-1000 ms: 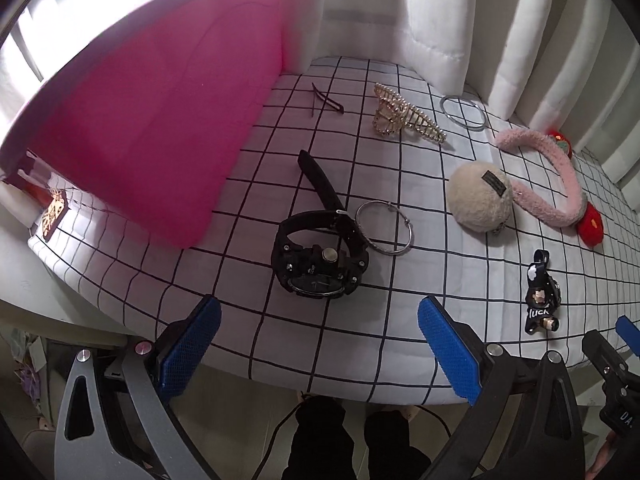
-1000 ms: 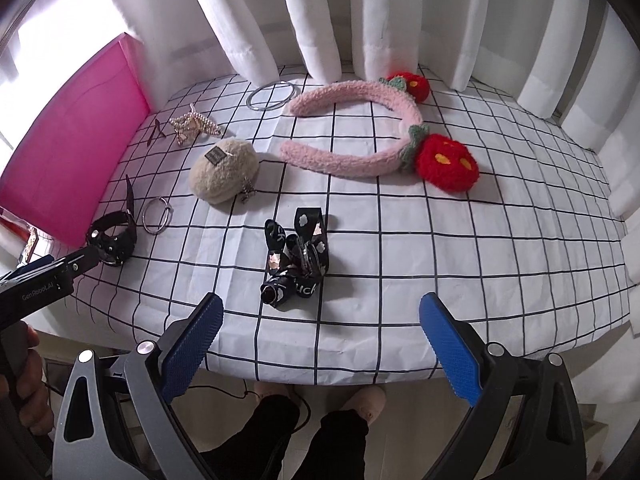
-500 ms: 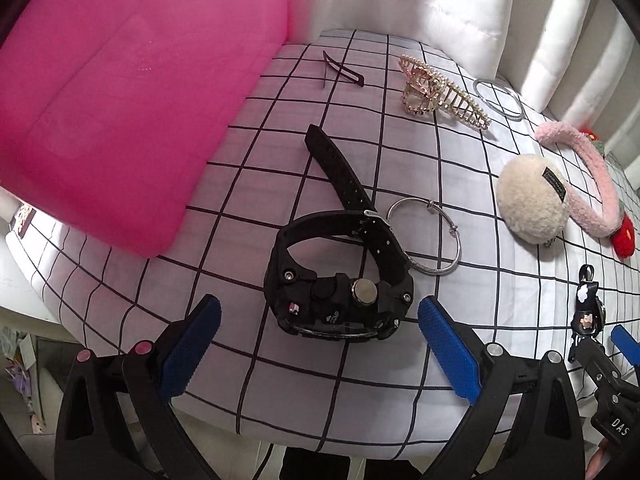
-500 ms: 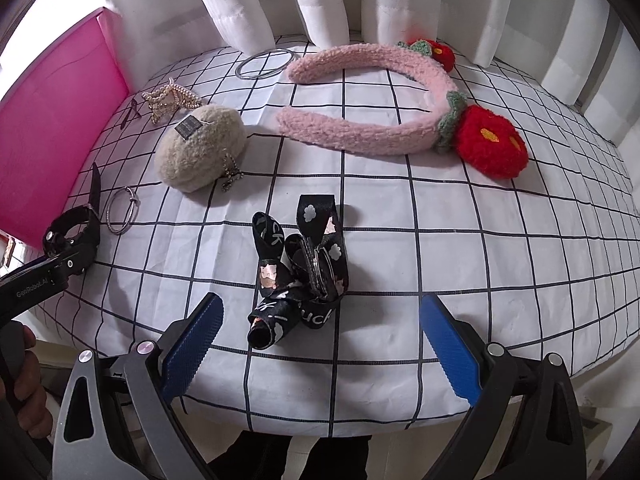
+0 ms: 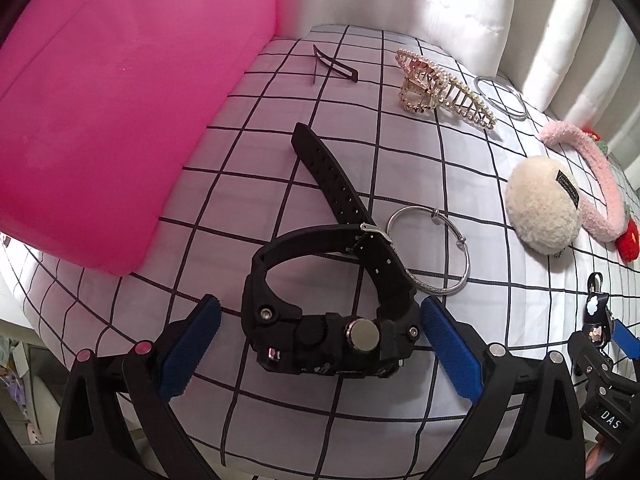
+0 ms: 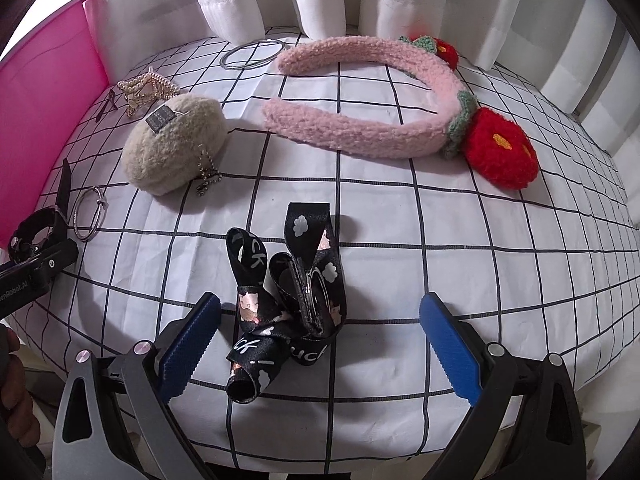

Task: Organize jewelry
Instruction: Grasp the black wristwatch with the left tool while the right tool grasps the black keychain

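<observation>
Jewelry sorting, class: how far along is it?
Nothing looks put away yet. The left gripper is open around the black watch; the right gripper is open over the black strap. The bangle, hair claw and headband lie loose on the cloth.

One watch (image 5: 332, 312), two bangles (image 5: 430, 256) (image 5: 500, 98), one headband (image 6: 372, 120).

Each claw (image 5: 320, 344) (image 6: 318, 346) had ribbed blue pads (image 5: 450, 352) on black arms with silver screws; white lettering marked one.

Matt black rubbery watch (image 5: 328, 312), shiny metal bangle (image 5: 430, 256), fuzzy pink headband (image 6: 372, 104), checked cloth (image 6: 400, 216).
</observation>
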Demonstrator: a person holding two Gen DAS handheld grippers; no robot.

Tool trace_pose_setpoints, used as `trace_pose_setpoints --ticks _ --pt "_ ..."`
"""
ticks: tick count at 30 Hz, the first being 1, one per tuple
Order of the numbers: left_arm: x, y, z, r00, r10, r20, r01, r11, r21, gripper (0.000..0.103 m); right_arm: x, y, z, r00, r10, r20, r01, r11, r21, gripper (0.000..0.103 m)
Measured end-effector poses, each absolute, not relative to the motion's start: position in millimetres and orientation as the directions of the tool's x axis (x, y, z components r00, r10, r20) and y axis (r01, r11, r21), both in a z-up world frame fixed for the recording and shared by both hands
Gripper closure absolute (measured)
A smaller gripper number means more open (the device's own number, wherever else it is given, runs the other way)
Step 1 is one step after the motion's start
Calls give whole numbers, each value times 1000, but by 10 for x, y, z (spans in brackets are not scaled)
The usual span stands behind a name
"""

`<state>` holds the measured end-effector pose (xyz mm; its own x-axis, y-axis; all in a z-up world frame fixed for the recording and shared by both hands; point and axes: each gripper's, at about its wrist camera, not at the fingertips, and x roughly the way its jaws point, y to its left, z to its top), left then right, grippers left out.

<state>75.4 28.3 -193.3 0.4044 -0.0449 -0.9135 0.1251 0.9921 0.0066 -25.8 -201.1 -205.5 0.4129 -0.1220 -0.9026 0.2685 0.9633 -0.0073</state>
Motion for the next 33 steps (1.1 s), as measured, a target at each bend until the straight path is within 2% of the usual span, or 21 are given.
trace_pose_setpoints --ticks 9,14,17,20,22,23,25,33 --pt "646 276 -1919 449 -44 -892 111 994 7 7 -301 -1987 -2063 425 -128 -896 269 963 -9 9" --pt "521 268 -1864 466 -56 -883 123 992 2 20 -321 -1974 -2050 434 -119 -893 260 966 -2 10" --pt "499 280 -1832 476 -53 -878 111 994 0 34 -300 -1956 -2030 433 -108 -895 241 971 0 14" --pt "499 290 -1827 474 -55 -879 118 993 2 36 -301 -1880 -1980 450 -98 -887 207 978 -4 32" --pt "509 302 -1820 472 -60 -880 120 993 -4 37 -298 -1827 -1945 459 -93 -883 187 982 -6 54" --pt "511 306 -1817 470 -62 -880 121 993 -6 37 -293 -1811 -1934 462 -91 -882 180 984 -7 59" --pt "512 319 -1810 465 -68 -883 120 993 -13 37 -295 -1808 -1916 466 -86 -880 175 985 -4 75" --pt "479 387 -1750 456 -88 -886 117 992 -39 37 -358 -1840 -1837 485 -47 -873 167 985 39 80"
